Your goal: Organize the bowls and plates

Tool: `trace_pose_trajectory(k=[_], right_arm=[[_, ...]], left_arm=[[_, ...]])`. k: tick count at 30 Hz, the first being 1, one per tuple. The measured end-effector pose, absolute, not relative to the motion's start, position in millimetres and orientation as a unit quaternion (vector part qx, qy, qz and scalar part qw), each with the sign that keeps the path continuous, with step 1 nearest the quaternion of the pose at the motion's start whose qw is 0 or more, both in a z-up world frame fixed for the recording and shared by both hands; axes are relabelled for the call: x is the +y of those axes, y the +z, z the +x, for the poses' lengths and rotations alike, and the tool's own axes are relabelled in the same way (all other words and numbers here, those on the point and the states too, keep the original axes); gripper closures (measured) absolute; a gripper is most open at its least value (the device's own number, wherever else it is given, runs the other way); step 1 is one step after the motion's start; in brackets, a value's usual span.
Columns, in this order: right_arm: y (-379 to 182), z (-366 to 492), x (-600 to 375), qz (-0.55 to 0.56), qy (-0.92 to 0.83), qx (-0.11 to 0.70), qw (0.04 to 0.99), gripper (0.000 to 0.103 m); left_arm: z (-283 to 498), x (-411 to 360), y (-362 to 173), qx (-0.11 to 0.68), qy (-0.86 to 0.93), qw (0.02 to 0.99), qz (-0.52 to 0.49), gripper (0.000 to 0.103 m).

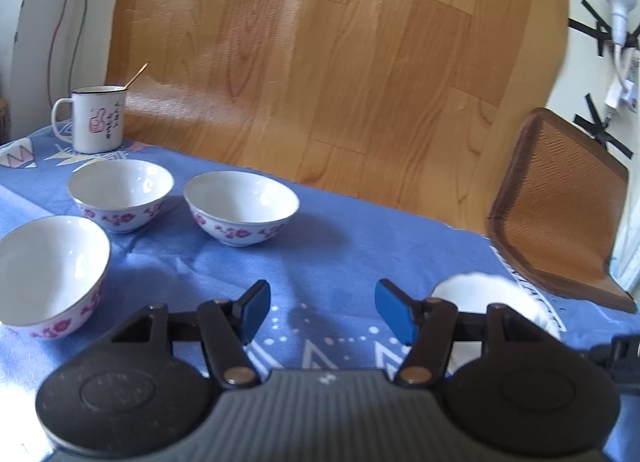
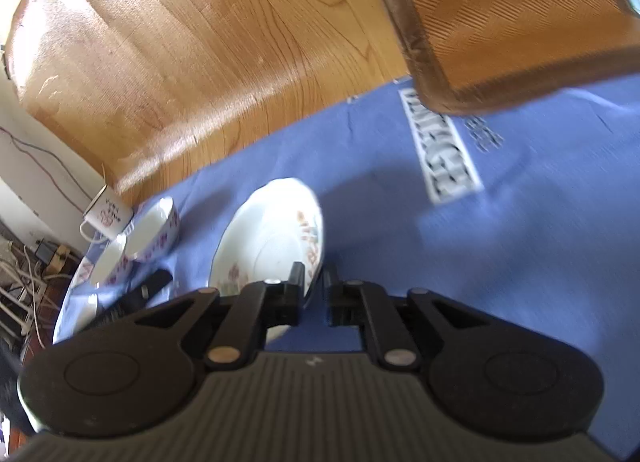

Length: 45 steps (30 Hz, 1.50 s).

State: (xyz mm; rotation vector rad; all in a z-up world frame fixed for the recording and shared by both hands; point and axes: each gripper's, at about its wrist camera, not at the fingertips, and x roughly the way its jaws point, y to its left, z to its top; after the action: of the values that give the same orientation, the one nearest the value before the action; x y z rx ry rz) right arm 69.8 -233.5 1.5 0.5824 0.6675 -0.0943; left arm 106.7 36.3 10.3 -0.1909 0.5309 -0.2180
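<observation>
My right gripper [image 2: 313, 286] has its jaws pinching the near rim of the white scalloped china plate with floral print [image 2: 272, 238], tilted over the blue-clothed table [image 2: 520, 262]. I'd keep it steady and set it down gently. Left gripper [image 1: 320, 312] jaws are spread, nothing between; three white floral bowls [image 1: 242, 209] sit beyond, to their left.

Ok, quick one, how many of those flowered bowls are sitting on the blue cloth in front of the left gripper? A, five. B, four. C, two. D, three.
D: the left wrist view shows three, one bowl by the mug, one beside it, and one nearest the camera, all upright on the blue cloth.
</observation>
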Motion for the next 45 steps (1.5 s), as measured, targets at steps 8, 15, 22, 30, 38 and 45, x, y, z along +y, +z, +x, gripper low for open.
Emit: trace_pose_trajectory(k=[8,15,22,30,38,45], right_arm=[[5,58,-229,0.223,-0.060,0.291,0.929,0.064],[0,59,-245,0.266,-0.076,0.276,0.920,0.064],[-6,65,-245,0.255,-0.049,0.247,0.933,0.065],[-11,70,-245,0.253,-0.043,0.261,0.931,0.080],[-8,68,-232,0.211,-0.050,0.255,0.942,0.088],[-9,70,-231,0.198,-0.058,0.257,0.944,0.088]], left_arm=[[96,-8,25,0.283,-0.160,0.945,-0.045,0.050],[112,-36,18,0.353,-0.118,0.927,-0.038,0.047],[111,-40,10,0.363,-0.112,0.924,-0.034,0.051],[108,-43,7,0.349,-0.112,0.930,-0.029,0.055],[101,-45,1,0.319,-0.142,0.937,-0.024,0.074],[97,-49,2,0.311,-0.148,0.939,-0.015,0.084]])
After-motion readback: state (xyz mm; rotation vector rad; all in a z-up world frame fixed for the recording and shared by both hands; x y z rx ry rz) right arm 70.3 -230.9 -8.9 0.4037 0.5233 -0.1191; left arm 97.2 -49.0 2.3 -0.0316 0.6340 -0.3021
